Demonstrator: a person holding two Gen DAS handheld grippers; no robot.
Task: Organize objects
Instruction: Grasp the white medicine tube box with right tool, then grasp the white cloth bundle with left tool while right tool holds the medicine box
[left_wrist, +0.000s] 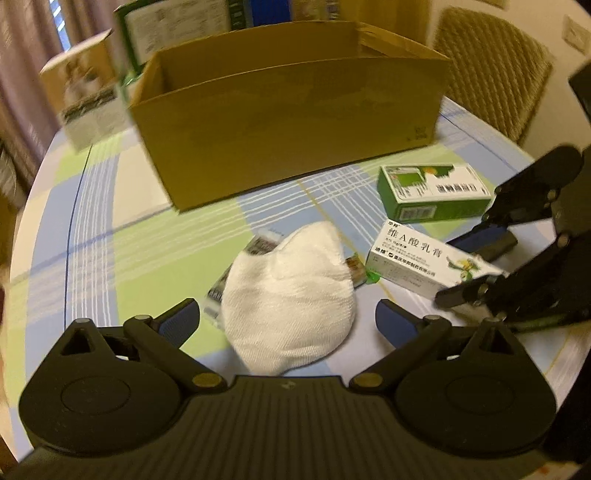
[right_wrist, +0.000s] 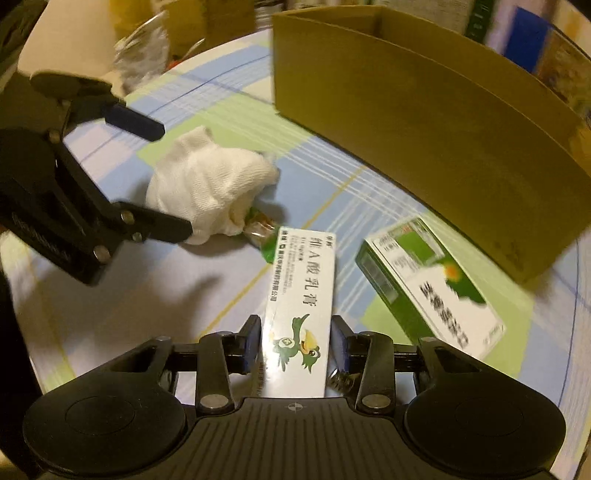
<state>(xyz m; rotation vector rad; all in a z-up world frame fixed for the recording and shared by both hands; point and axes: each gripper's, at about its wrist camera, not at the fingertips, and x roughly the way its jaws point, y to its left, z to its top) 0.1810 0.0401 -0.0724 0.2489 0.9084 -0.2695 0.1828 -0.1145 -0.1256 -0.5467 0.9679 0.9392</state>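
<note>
A crumpled white cloth (left_wrist: 291, 295) lies on the checked tablecloth, right between the open fingers of my left gripper (left_wrist: 288, 317); a packet (left_wrist: 258, 243) is partly hidden beneath it. My right gripper (right_wrist: 298, 341) is shut on the near end of a long white ointment box (right_wrist: 301, 295), also seen in the left wrist view as the white box (left_wrist: 424, 258) held by the right gripper (left_wrist: 476, 266). A green medicine box (left_wrist: 432, 192) lies just beyond it, in front of the open cardboard box (left_wrist: 288, 122). From the right wrist view the left gripper (right_wrist: 166, 177) brackets the cloth (right_wrist: 207, 184).
Several boxes and books stand behind and left of the cardboard box, including a tan carton (left_wrist: 85, 88). A woven chair (left_wrist: 491, 70) stands at the back right beyond the round table's edge (left_wrist: 40, 177). A crinkled plastic bag (right_wrist: 140, 59) lies far left in the right wrist view.
</note>
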